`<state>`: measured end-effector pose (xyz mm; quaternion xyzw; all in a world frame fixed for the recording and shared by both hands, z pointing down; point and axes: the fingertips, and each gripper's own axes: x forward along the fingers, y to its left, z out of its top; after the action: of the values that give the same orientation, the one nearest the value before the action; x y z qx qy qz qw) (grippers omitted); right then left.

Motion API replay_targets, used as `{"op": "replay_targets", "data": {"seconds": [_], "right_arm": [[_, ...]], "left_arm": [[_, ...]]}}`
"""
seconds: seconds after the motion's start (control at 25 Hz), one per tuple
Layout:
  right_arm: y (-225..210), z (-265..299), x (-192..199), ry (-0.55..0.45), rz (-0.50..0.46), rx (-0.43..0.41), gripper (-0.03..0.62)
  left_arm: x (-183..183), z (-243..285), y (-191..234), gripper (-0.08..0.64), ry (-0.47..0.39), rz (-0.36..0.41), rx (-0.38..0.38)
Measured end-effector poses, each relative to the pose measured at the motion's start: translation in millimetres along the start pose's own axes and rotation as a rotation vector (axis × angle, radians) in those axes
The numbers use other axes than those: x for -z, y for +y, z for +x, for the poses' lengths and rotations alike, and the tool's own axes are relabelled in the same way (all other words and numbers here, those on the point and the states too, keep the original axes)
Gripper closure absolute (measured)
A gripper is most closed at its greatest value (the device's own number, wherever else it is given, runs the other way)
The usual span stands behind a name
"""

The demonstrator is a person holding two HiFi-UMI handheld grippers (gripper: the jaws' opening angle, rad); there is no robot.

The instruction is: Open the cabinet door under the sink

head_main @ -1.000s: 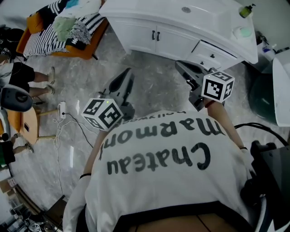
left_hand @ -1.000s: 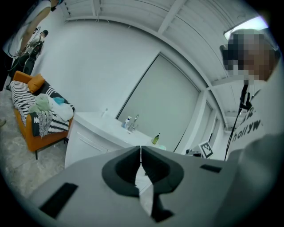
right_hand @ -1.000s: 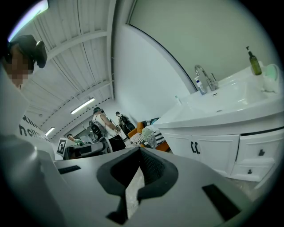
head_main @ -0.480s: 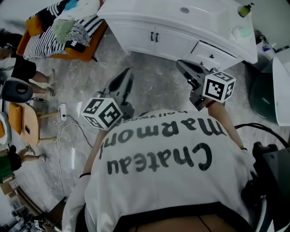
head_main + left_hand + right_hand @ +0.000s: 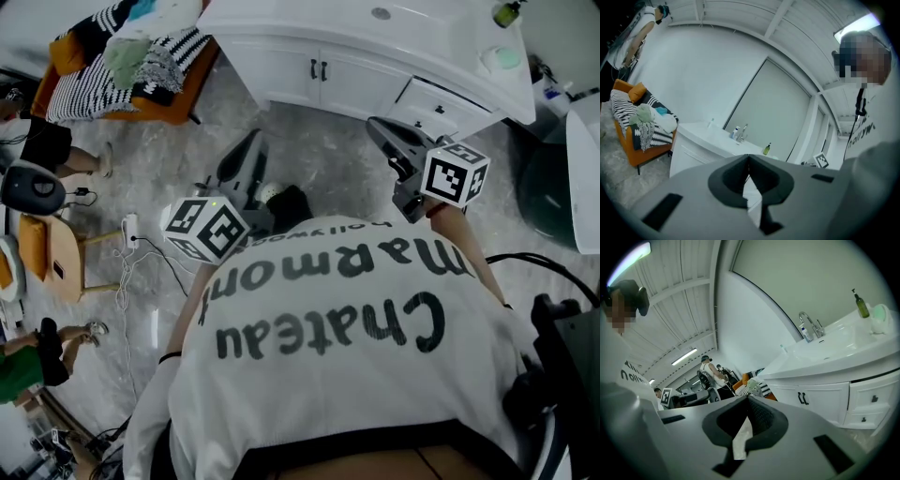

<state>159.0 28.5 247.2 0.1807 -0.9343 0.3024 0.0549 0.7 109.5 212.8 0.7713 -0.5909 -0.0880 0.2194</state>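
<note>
White cabinet doors (image 5: 298,77) upper centre, seemingly closed; sink (image 5: 412,26) cut by top edge; left claw (image 5: 250,142), right claw (image 5: 377,126) together, empty.

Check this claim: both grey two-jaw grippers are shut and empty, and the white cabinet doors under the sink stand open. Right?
No: the white cabinet doors under the sink are closed, black handles side by side, as the right gripper view shows. The grey left gripper and right gripper are shut and empty.
</note>
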Motion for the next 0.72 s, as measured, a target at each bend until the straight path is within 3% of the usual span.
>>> {"op": "replay_targets", "data": {"seconds": [0.28,0.72], "right_arm": [[-15,13,-10,-0.025,0.015,0.058,0.586],[-47,68,-46,-0.065,0.074,0.148,0.586]], "left_arm": [[-5,29,19,0.551,0.047,0.020,0.056],[-46,91,74,0.551,0.119,0.004,0.144]]}}
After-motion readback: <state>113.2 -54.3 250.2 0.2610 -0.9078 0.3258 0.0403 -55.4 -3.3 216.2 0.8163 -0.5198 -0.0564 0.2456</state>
